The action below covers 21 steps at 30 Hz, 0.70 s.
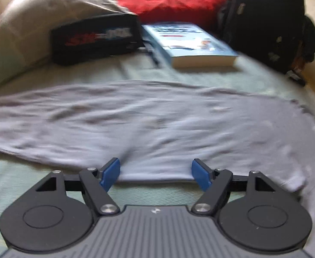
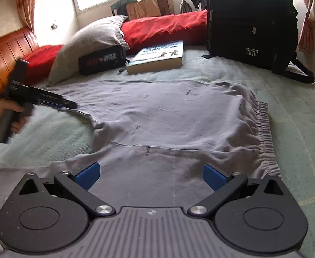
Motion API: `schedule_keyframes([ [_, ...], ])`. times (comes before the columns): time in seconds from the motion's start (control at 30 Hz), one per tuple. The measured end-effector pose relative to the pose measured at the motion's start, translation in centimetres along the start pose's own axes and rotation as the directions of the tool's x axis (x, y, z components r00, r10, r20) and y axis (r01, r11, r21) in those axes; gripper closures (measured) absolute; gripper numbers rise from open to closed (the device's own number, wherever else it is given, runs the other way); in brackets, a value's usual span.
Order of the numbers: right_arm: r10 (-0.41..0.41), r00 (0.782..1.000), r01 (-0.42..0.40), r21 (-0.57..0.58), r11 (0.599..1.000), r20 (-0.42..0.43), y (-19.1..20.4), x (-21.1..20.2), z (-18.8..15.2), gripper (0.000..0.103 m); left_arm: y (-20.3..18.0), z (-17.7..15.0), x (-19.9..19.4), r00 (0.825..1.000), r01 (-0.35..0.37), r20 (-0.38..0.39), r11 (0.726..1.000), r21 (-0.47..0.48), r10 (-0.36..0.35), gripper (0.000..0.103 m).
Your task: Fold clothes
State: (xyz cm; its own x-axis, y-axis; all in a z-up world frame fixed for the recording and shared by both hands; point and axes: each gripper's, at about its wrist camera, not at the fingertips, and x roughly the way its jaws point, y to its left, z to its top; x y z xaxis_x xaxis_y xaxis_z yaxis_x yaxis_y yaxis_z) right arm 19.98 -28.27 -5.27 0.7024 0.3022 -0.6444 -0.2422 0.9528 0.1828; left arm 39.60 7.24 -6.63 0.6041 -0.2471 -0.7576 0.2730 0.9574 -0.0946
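A grey pair of sweatpants (image 2: 168,118) lies spread flat on the pale green bed sheet (image 2: 297,129), its elastic waistband (image 2: 265,133) to the right. My right gripper (image 2: 151,175) is open and empty, low over the near leg of the pants. My left gripper (image 1: 156,175) is open, its blue pads either side of the near hem edge of the grey fabric (image 1: 157,118). The left gripper also shows in the right wrist view (image 2: 69,104), held in a hand at the far left end of the pants.
At the head of the bed lie a grey pillow (image 2: 92,40), a red blanket (image 2: 168,25), a black pouch (image 2: 102,60), a blue book (image 2: 157,57) and a black backpack (image 2: 252,21). A wooden headboard (image 2: 4,58) stands at left.
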Motion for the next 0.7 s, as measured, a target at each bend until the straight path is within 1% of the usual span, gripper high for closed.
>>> schedule_keyframes([
  [0.07,0.006,1.0,-0.006,-0.009,1.0,-0.005,0.2,0.4,0.3,0.0,0.7,1.0,-0.7,0.999,-0.022,0.029,1.0,0.017,0.022,0.029],
  [0.1,0.021,1.0,-0.021,-0.009,1.0,-0.001,0.3,0.6,0.6,0.0,0.9,1.6,-0.7,0.999,-0.024,0.043,0.999,0.022,0.023,0.027],
  [0.17,0.084,0.996,-0.084,0.012,0.996,-0.003,0.4,0.9,1.2,0.0,1.1,3.4,0.1,0.998,0.002,0.067,1.0,0.023,-0.004,0.023],
  [0.2,0.113,0.993,-0.113,0.027,0.993,-0.014,0.5,1.2,1.6,0.0,1.2,4.2,0.7,0.997,0.015,0.071,1.0,0.021,-0.016,0.023],
  [0.3,0.183,0.982,-0.18,0.068,0.981,-0.049,0.7,2.0,2.7,0.0,2.9,5.4,3.4,1.0,0.008,0.027,1.0,-0.025,-0.007,0.023],
  [0.37,0.188,0.981,-0.185,0.063,0.981,-0.056,1.1,2.3,2.9,0.0,5.5,5.5,5.0,1.0,0.004,-0.013,0.994,-0.106,-0.005,0.023],
  [0.4,0.179,0.982,-0.176,0.054,0.983,-0.056,1.3,2.5,2.9,0.0,6.9,5.4,5.7,1.0,0.006,-0.02,0.988,-0.151,-0.009,0.024],
  [0.43,0.17,0.984,-0.168,0.046,0.985,-0.059,1.5,2.6,2.9,0.0,8.6,5.1,5.9,0.999,0.026,-0.014,0.98,-0.199,-0.03,0.024],
  [0.5,0.161,0.985,-0.158,0.04,0.987,-0.067,1.7,2.9,2.7,0.0,11.7,4.8,5.5,0.994,0.11,0.037,0.951,-0.289,-0.104,0.023],
  [0.53,0.161,0.984,-0.158,0.044,0.986,-0.071,1.7,3.0,2.6,0.0,13.1,4.7,5.2,0.99,0.14,0.058,0.935,-0.326,-0.128,0.023],
  [0.6,0.158,0.984,-0.154,0.046,0.987,-0.082,1.5,3.2,2.6,0.0,16.0,4.9,4.9,0.988,0.154,0.066,0.913,-0.379,-0.139,0.022],
  [0.63,0.146,0.986,-0.143,0.044,0.989,-0.082,1.5,3.3,2.7,0.0,17.2,5.0,4.9,0.99,0.143,0.056,0.906,-0.399,-0.131,0.022],
  [0.7,0.114,0.99,-0.112,0.036,0.993,-0.077,1.3,3.3,2.8,0.0,19.3,5.2,4.7,0.995,0.102,0.053,0.898,-0.427,-0.088,0.022],
])
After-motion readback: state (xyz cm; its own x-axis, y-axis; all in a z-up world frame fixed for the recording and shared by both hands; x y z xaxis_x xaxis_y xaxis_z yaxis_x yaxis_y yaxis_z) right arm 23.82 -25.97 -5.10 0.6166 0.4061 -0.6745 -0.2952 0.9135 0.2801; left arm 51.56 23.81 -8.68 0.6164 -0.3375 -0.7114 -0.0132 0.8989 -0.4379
